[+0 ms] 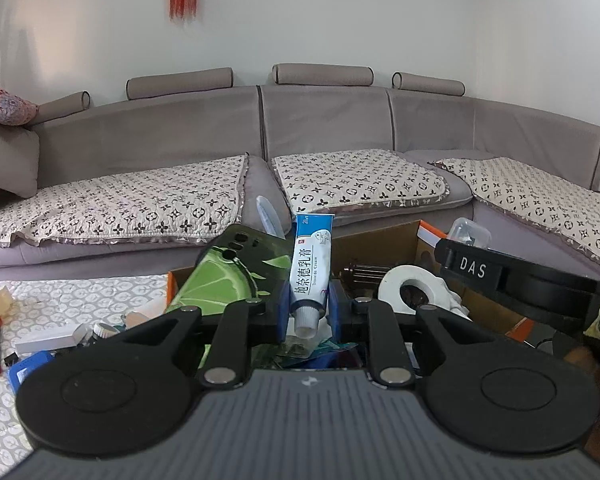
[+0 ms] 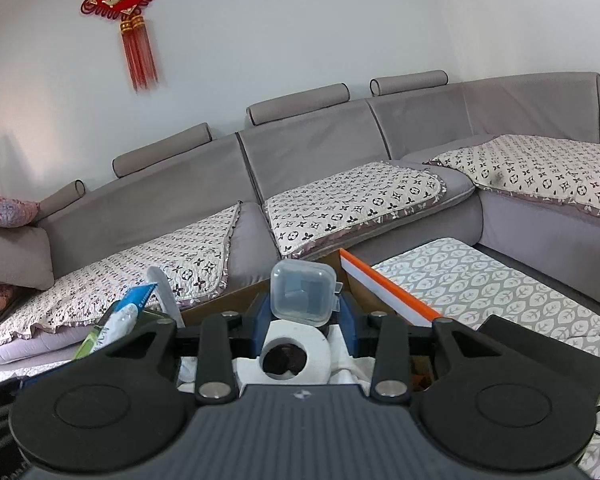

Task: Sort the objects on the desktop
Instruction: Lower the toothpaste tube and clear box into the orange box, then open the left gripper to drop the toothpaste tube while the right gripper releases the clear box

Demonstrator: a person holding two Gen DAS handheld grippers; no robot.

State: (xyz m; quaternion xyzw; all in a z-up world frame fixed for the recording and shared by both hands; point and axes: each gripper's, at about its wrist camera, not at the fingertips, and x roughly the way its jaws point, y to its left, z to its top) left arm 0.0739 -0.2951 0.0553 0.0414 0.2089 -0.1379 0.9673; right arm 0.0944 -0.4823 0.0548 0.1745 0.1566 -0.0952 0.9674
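Left wrist view: the left gripper (image 1: 309, 307) is clamped tight on a white and blue cream tube (image 1: 310, 270), cap down, standing upright dead centre, with a green phone case (image 1: 228, 276) at about 10 o'clock of it and a toilet paper roll (image 1: 410, 289) at 3 o'clock inside the cardboard box (image 1: 384, 240). Right wrist view: the right gripper (image 2: 302, 320) is gripping a small clear plastic case (image 2: 302, 294) right over the same roll (image 2: 296, 354), the box's orange-edged flap (image 2: 388, 292) runs off toward 3 o'clock, and the tube (image 2: 130, 312) pokes in around 9 o'clock
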